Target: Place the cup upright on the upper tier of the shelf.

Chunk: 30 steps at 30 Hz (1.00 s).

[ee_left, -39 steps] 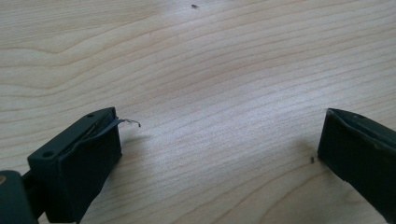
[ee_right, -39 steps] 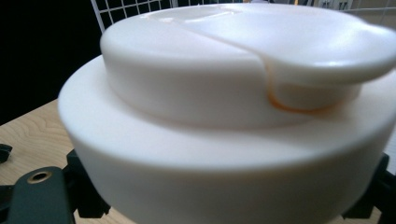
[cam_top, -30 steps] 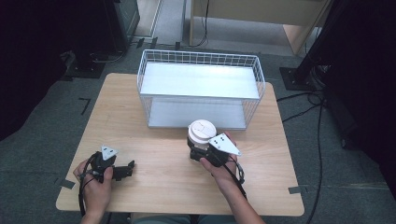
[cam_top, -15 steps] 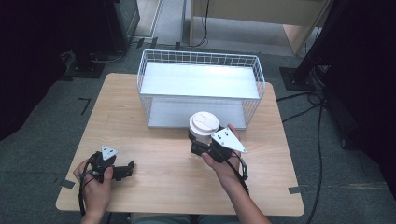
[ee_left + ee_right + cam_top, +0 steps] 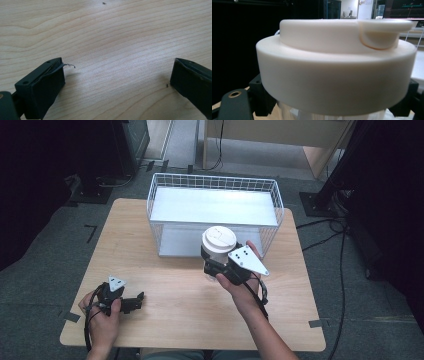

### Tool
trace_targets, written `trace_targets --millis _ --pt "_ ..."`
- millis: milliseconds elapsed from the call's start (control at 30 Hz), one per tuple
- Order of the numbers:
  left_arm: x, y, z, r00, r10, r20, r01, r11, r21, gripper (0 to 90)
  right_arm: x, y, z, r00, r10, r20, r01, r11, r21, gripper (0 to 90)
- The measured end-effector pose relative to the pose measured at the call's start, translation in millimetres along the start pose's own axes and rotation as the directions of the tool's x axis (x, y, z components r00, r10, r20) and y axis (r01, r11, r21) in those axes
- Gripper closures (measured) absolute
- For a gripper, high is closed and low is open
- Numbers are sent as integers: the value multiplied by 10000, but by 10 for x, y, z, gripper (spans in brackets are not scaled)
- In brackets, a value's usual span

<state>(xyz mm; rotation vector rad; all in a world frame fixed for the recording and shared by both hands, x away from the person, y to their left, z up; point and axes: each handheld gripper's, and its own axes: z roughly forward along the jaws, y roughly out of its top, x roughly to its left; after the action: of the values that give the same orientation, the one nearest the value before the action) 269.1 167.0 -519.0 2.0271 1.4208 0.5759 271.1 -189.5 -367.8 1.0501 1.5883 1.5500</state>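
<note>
A clear cup with a thick white lid (image 5: 218, 240) hangs above the wooden table (image 5: 175, 320), just in front of the wire basket (image 5: 215, 182). My right gripper (image 5: 214, 262) is shut on the cup's body right under the lid. In the right gripper view the lid (image 5: 337, 72) looms close, with the black fingers (image 5: 260, 97) pressing in beneath it from both sides. My left gripper (image 5: 136, 301) rests on the table at the front left, open. In the left gripper view its jaws stand wide apart with only bare wood (image 5: 112, 30) between them.
The white wire basket has a flat white floor and stands at the back middle of the table. Dark stands and cables lie on the grey floor around the table. Bare wood spans the table between the two hands.
My right gripper has risen with the cup, which now hangs higher in front of the basket. The left hand has stayed put.
</note>
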Motion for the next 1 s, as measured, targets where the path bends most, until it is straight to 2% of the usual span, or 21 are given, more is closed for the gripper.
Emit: trace_targets --millis 167,433,733,833,1000 --pt "0 0 1 10000 3 -7 -3 10000 -8 0 30 200 26 9998 -196 -8 196 9993 -311 150" --pt "0 0 1 10000 0 -5 0 10000 -6 0 4 408 70 9996 -254 90 259 9979 -594 150" --pt "-1 -1 1 10000 -20 8 20 10000 -9 0 -101 685 176 9996 -14 277 39 9960 -891 151" --pt "0 0 1 10000 0 -3 0 10000 -9 0 -153 788 246 9994 204 294 -177 9957 -904 151" --pt "1 0 0 10000 10 -7 -10 10000 -10 0 -201 877 327 9987 161 492 -113 9953 -958 151"
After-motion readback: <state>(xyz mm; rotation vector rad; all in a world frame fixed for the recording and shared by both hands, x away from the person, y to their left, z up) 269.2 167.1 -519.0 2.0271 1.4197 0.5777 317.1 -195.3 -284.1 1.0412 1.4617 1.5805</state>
